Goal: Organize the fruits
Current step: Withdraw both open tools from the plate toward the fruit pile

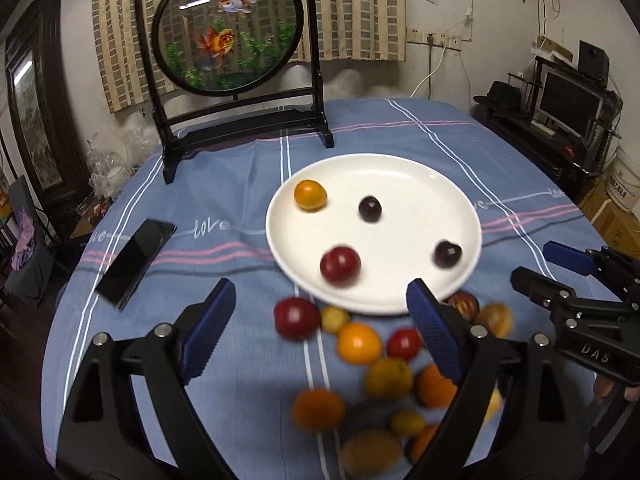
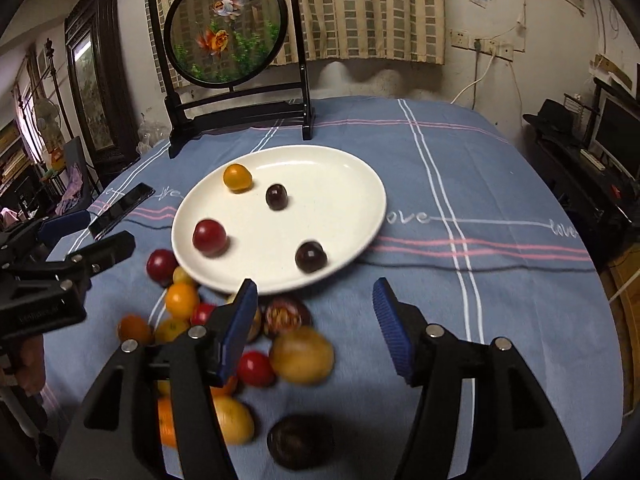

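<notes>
Both grippers tilt downward over the near edge of the table, side by side. The left gripper has its jaws spread wide with nothing clamped; the right gripper stands released too, gripping nothing. Their blue pads are ribbed, on black plastic arms. Below them a loose heap of fruits, round, smooth, red, orange and yellow, lies on the blue striped tablecloth. Just beyond sits a glossy white plate carrying an orange fruit, a red one and two dark plums. A black phone lies left; a round goldfish screen stands far behind.
</notes>
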`<state>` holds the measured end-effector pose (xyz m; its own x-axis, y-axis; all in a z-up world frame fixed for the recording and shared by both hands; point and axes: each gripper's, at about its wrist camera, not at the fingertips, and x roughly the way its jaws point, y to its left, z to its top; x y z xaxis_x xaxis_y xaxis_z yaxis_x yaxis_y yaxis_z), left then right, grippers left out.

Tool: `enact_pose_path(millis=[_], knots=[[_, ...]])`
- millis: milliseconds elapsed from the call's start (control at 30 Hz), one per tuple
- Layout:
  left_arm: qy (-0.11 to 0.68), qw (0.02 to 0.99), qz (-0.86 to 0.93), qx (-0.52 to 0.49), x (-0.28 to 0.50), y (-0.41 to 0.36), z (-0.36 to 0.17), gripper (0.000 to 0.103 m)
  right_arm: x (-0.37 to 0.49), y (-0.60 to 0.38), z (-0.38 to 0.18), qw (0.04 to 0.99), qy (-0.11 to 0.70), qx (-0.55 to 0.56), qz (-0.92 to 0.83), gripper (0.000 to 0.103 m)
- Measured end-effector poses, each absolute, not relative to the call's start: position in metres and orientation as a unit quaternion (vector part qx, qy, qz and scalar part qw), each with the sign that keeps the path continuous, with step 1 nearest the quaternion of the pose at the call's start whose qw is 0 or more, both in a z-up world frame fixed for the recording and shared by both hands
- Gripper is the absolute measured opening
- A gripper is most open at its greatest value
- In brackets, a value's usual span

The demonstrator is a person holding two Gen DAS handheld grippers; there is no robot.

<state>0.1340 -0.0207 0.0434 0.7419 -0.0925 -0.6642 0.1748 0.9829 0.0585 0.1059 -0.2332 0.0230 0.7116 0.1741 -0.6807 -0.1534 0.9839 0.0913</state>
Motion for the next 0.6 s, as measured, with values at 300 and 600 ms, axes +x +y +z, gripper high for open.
enact_pose_path(millis=[300, 600], knots=[[0.375, 0.923, -0.078, 0.045, 0.077, -0.011, 0.018, 0.089, 0.044, -0.238, 0.003, 0.921, 0.380, 0.024, 0.085, 0.061], [0.397, 0.913, -0.084, 0.040, 0.043, -0.003, -0.009, 0.089, 0.011, -0.242, -0.017, 0.913, 0.398, 0.028, 0.087, 0.061]])
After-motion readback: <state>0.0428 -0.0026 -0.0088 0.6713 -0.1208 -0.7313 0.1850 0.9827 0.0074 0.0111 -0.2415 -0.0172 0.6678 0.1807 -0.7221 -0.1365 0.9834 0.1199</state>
